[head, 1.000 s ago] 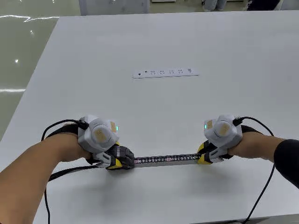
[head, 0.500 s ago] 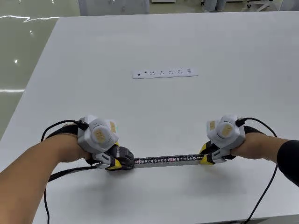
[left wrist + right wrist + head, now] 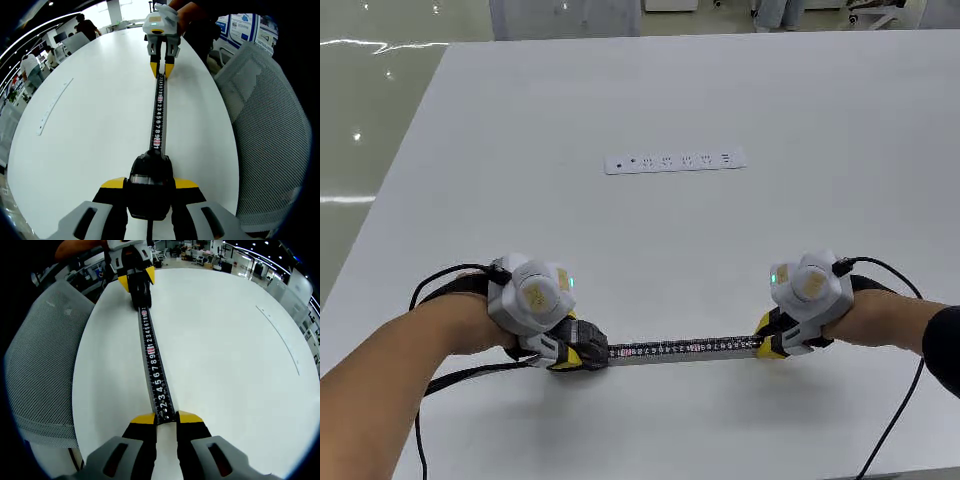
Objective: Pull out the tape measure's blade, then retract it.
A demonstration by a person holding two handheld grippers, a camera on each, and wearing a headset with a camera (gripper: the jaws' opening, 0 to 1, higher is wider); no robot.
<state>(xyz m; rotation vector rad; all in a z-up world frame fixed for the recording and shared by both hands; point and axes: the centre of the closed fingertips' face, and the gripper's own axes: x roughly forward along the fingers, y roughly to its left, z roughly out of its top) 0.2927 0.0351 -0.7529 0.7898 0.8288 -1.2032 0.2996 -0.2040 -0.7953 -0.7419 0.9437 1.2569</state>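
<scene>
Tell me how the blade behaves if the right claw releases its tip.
Likely snaps back toward the case, since the blade runs taut to the right claw. It looks thin, lying along the table, so probably flexes rather than staying stiff. The left claw clamps the case, which should stay put.

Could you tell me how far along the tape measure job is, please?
Done: the blade is pulled well out of the case. In hand: left gripper holds the case, right gripper pinches the blade tip. Left: retracting it.
</scene>
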